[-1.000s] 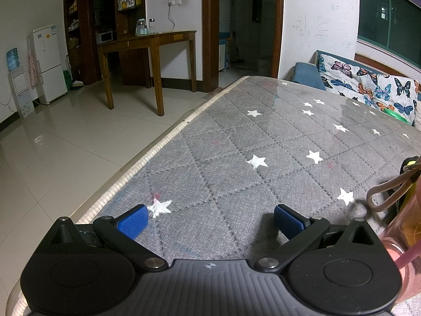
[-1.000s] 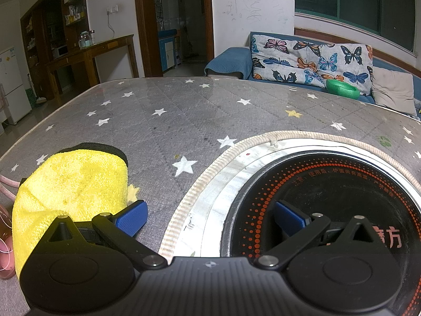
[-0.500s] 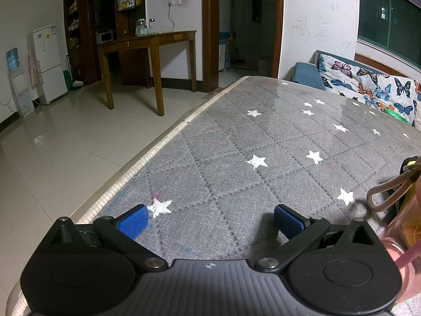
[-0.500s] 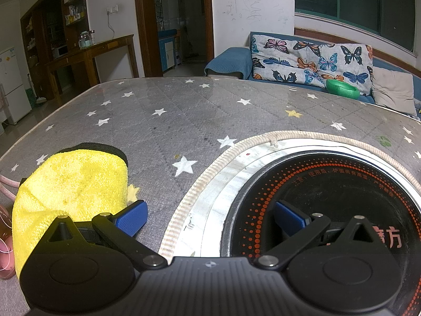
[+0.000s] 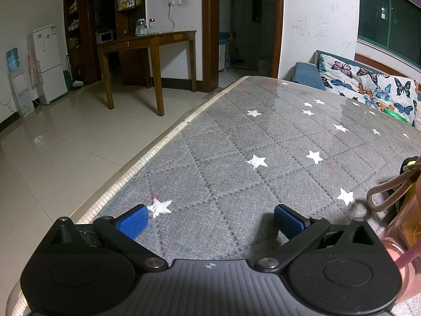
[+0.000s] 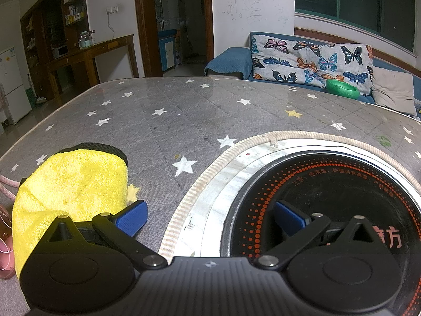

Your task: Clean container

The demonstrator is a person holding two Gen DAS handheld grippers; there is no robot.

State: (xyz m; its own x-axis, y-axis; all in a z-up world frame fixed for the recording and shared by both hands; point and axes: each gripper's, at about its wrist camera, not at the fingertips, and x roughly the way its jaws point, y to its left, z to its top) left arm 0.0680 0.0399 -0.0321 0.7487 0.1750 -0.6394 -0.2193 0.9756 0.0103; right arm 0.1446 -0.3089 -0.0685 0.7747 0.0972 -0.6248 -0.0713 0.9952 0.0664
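While both jaws stand wide and empty, we see the left gripper (image 5: 210, 220) beside a pink bottle (image 5: 402, 239) with a cord loop. Our right gripper (image 6: 210, 217) hovers between the fluffy yellow cloth (image 6: 71, 184) and the round black cooktop (image 6: 342, 189).

Left hand-held gripper (image 5: 209, 220) wide open over the starry grey counter (image 5: 236, 142), pink container (image 5: 405, 239) just right of it.

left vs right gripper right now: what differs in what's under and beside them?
The left gripper hangs over bare grey star cloth; the right gripper straddles the cloth and the black cooktop. Beside the left gripper sits a pink bottle, on its right; beside the right gripper lies a yellow towel, on its left. Both are open and hold nothing.
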